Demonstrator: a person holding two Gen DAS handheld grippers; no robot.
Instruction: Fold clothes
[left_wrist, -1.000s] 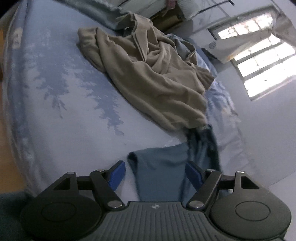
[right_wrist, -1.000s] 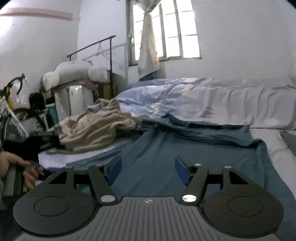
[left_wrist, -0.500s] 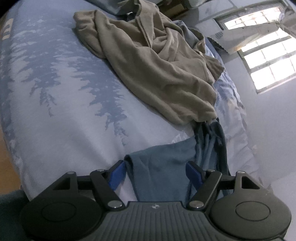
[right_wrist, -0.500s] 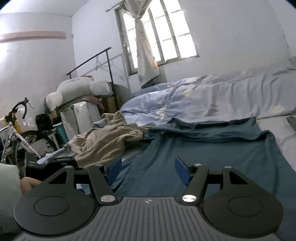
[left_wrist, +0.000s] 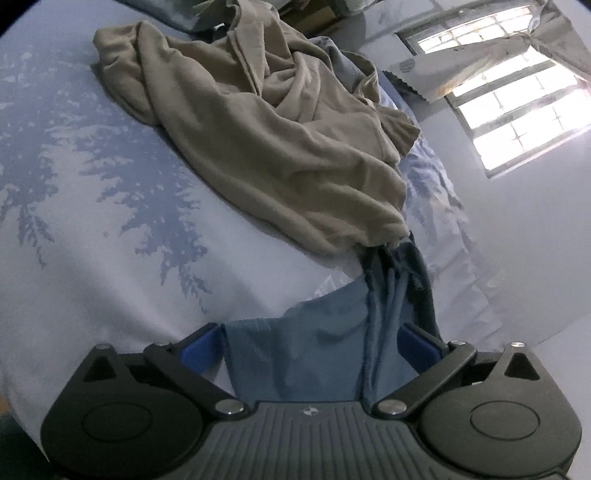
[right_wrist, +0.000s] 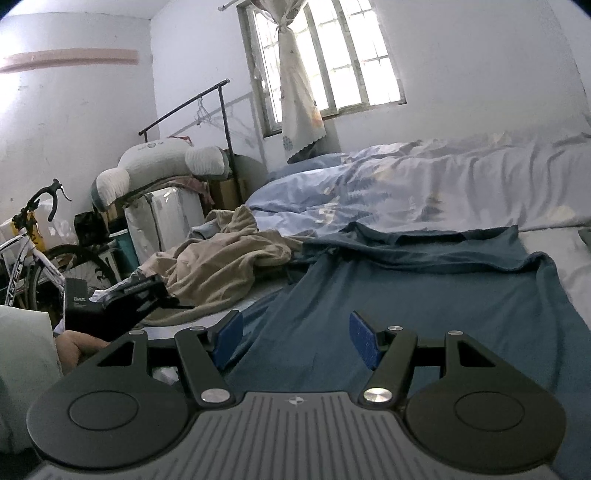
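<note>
A blue shirt (right_wrist: 424, 295) is being laid out flat on a bed (left_wrist: 92, 221), the opening step of folding it, by the look of things. Nearest the left wrist camera, the left tool (left_wrist: 317, 347) straddles one bunched end of the shirt (left_wrist: 314, 354); its jaws are opening, the blue pads clear of the cloth on either side, so that end appears let go. The right tool (right_wrist: 295, 339) is spread partway and grips nothing, with the shirt's broad panel lying just beyond and below its pads. From the shirt, its far edge is rumpled into a ridge against a pale blue duvet (right_wrist: 424, 184). Off the shirt's bunched end, touching it, lies a heap of beige clothing (left_wrist: 277, 147). The next move likely calls for smoothing that far ridge and pulling the bunched end straight before any crease is made, each tool pinching a corner. Beyond the heap stand a bicycle (right_wrist: 33, 236) and a window (right_wrist: 332, 62).
</note>
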